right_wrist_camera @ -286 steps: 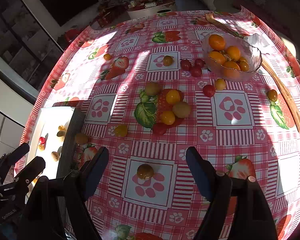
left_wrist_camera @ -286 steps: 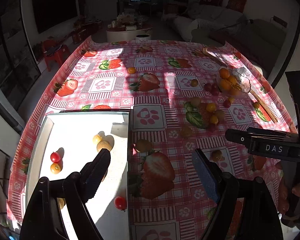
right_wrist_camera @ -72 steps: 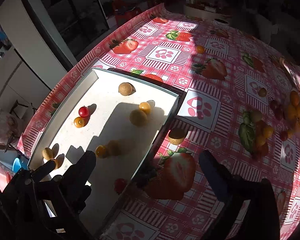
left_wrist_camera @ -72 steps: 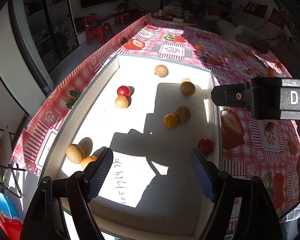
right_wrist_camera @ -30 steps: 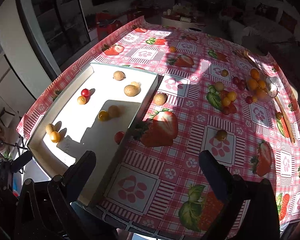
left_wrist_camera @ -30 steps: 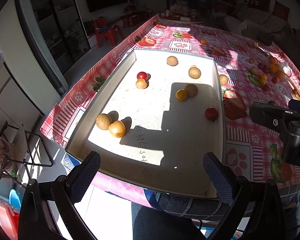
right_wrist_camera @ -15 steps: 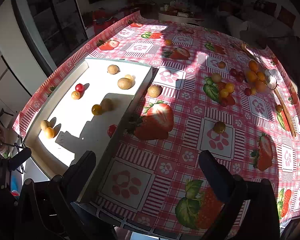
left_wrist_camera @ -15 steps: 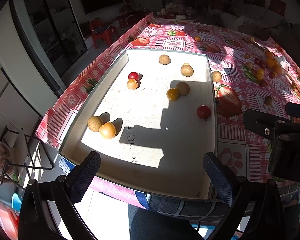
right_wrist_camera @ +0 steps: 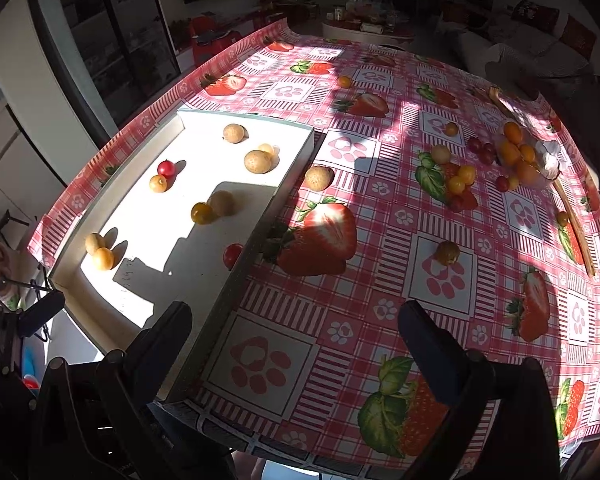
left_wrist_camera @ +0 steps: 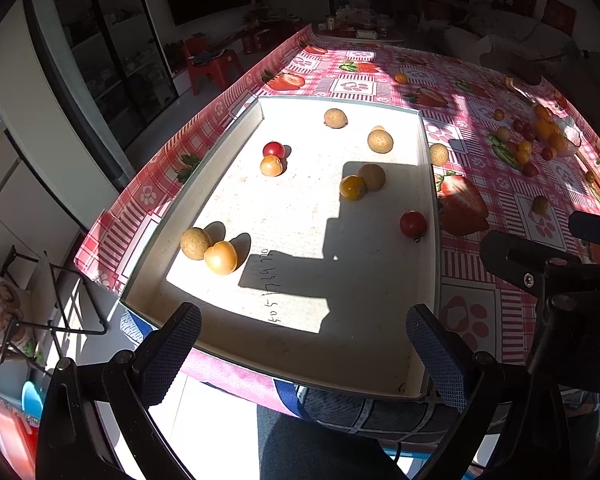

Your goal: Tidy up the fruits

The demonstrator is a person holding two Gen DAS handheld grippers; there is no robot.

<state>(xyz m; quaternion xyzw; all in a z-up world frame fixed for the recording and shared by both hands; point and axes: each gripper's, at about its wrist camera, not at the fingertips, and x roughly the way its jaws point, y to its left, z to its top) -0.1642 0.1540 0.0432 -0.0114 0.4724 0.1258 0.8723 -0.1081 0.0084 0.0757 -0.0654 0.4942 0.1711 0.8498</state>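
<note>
Both my left gripper (left_wrist_camera: 300, 344) and right gripper (right_wrist_camera: 296, 340) hang spread and empty; I'd approach the round tan fruit (right_wrist_camera: 318, 178) beside the shallow white tray (right_wrist_camera: 288, 172) from above

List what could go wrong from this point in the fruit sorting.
1. The white tray overhangs the near table edge; pressing on its near end could tip it and spill the fruit.
2. The brown fruit rests against the tray's outer wall, leaving little room for a gripper finger on that side.
3. The loose fruit cluster beside the glass bowl is round and packed together, so picking one may roll the others.
</note>
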